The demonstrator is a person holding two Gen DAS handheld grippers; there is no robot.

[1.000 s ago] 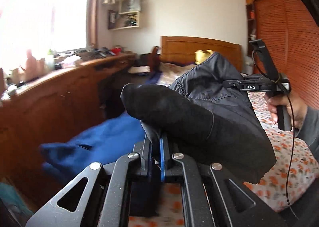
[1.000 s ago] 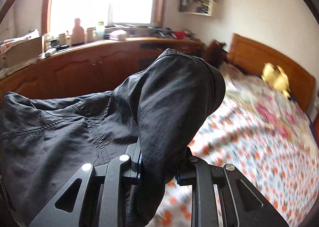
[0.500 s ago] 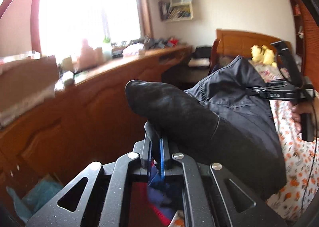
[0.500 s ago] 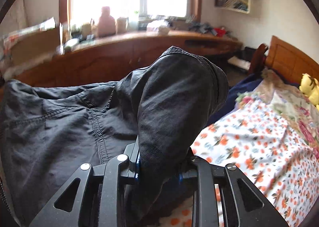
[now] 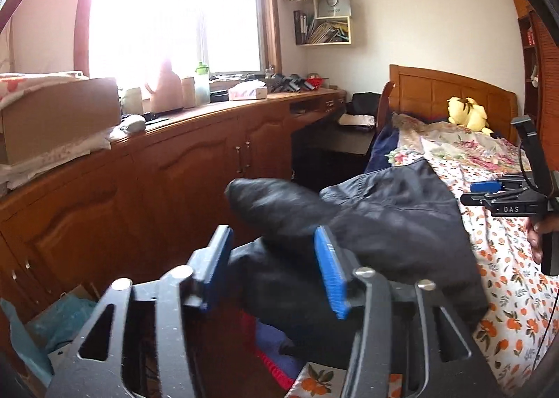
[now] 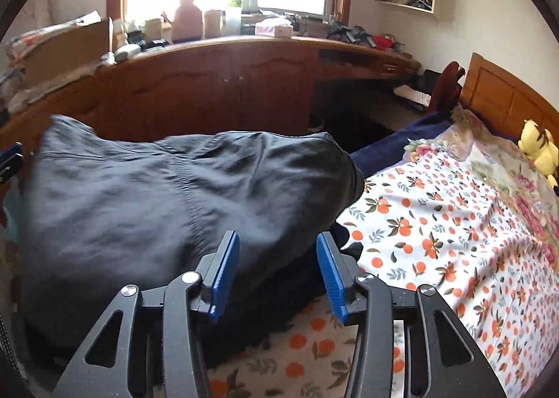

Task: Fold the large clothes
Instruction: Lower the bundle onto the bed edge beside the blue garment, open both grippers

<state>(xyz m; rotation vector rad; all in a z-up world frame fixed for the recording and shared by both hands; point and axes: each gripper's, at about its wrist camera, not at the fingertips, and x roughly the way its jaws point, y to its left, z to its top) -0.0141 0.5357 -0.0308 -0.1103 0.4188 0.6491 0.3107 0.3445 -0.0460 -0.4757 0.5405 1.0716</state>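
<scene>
- Item: one dark grey-black garment (image 6: 167, 202), woven fabric with visible stitched seams.
- State: bunched and loosely heaped, not flat; surface creased, image partly blurred.
- Right wrist view: the garment fills the left and centre of the frame, from the left edge to a rounded fold at centre right; its lower edge lies on the orange-flower bed sheet (image 6: 436, 230).
- Left wrist view: the garment (image 5: 394, 220) occupies the centre and lower right; a rounded lobe projects toward centre left, and a flatter seamed panel rises to a corner at upper centre right.
</scene>
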